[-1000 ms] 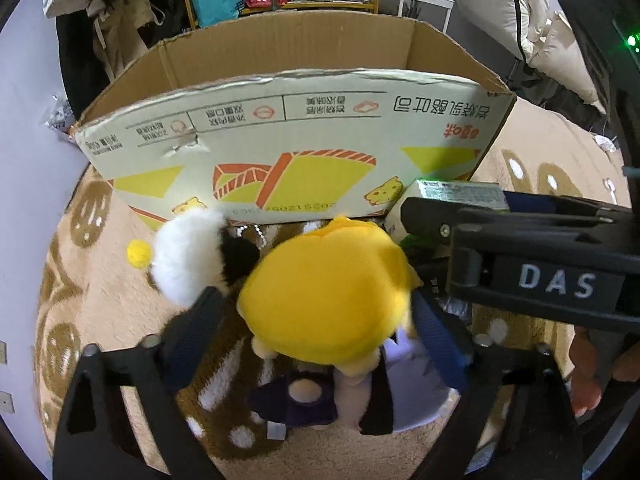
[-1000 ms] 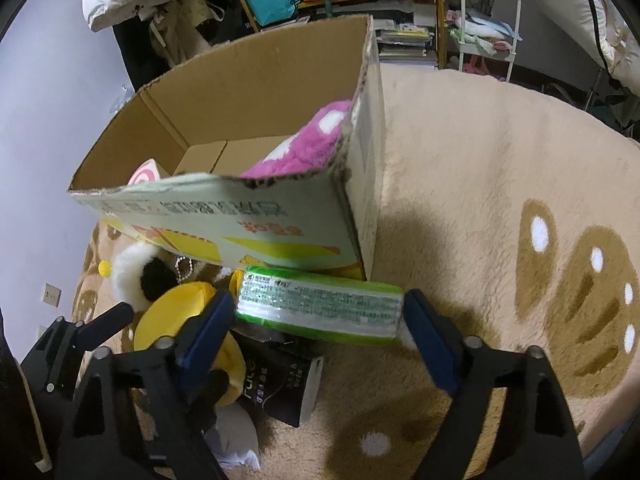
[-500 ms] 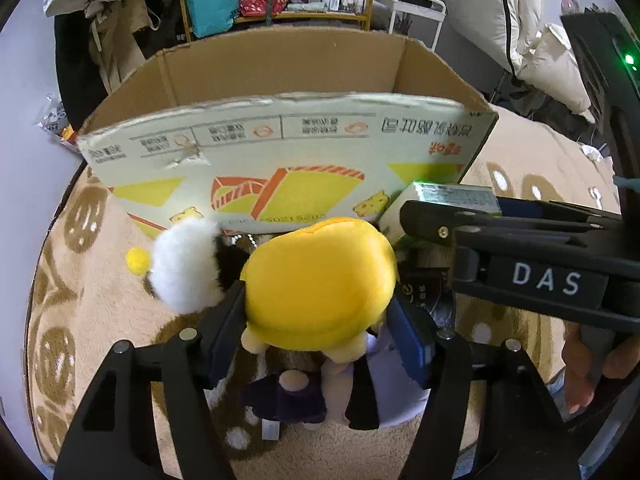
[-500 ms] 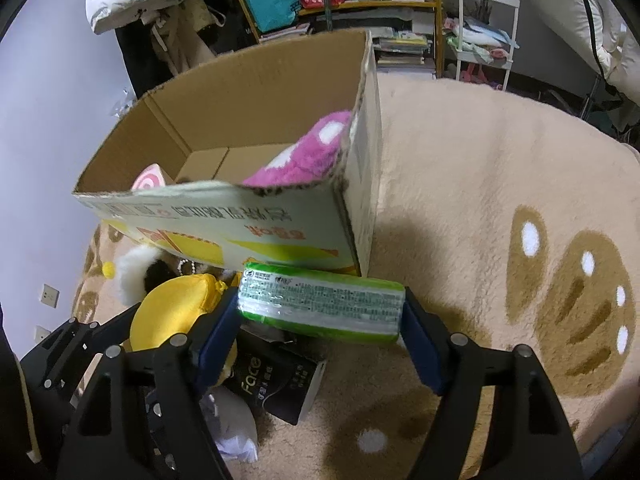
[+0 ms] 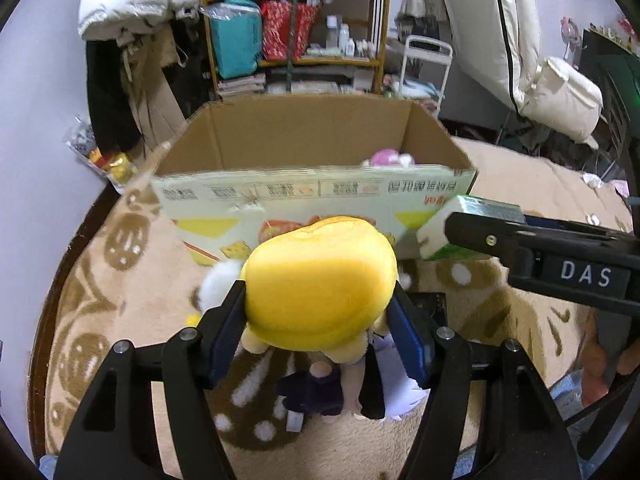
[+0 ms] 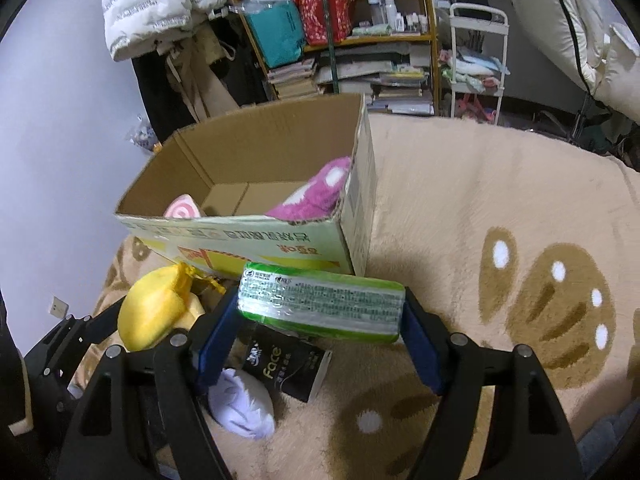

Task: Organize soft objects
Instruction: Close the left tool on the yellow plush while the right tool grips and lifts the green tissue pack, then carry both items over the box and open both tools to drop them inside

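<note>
Short of the cardboard box (image 5: 312, 200), both sets of jaws are clamped, left gripper (image 5: 316, 320) on the yellow plush toy (image 5: 320, 280), right gripper (image 6: 320, 324) on the green tissue pack (image 6: 320, 304); either load could catch the near wall and slip free.

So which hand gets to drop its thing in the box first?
Probably the right gripper: its green tissue pack hangs right beside the cardboard box corner. The left gripper holds the yellow plush lower, farther back.

Even, soft indoor light, strong fisheye bending with black corners, slight motion blur on the cardboard box (image 5: 316, 196).
</note>
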